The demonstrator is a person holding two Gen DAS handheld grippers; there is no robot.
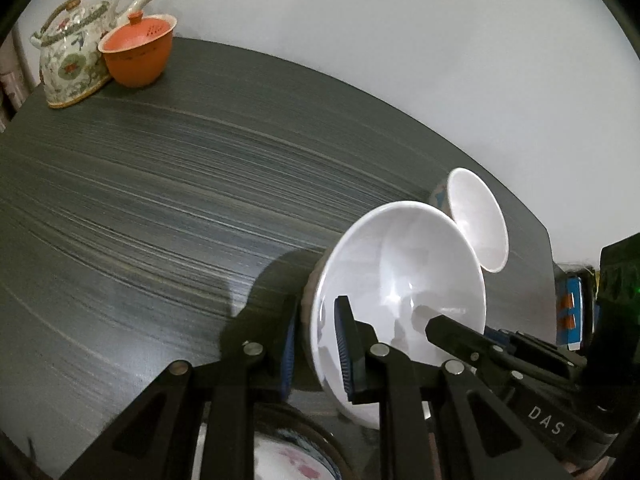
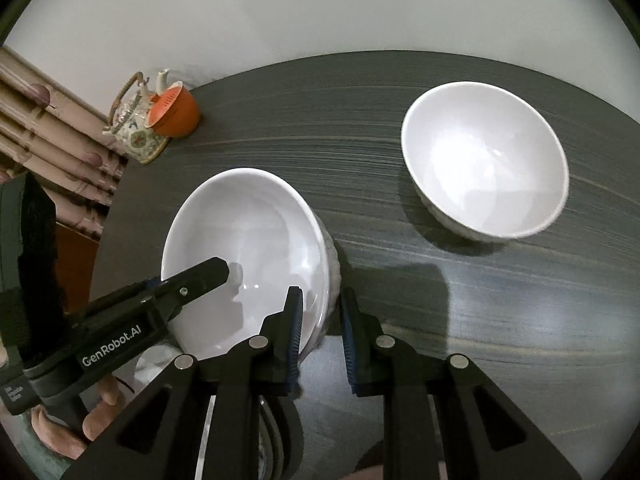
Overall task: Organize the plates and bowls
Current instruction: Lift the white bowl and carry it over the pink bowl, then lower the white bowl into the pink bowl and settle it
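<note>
A white bowl (image 1: 400,280) sits on the dark table (image 1: 160,200); it also shows in the right wrist view (image 2: 244,232). My left gripper (image 1: 316,344) straddles its near rim, one finger inside and one outside, shut on the rim. My right gripper (image 2: 320,332) straddles the rim of the same bowl, its jaws a little apart from the wall. The right gripper's finger (image 1: 452,328) reaches into the bowl in the left wrist view. A second white bowl (image 2: 484,160) stands apart at the right; it shows behind the first bowl in the left wrist view (image 1: 476,216).
A flowered teapot (image 1: 72,52) and an orange lidded cup (image 1: 138,50) stand at the table's far left corner. A patterned plate (image 1: 292,456) lies under the grippers at the near edge. A white wall stands behind the table. A curtain (image 2: 52,120) hangs at the left.
</note>
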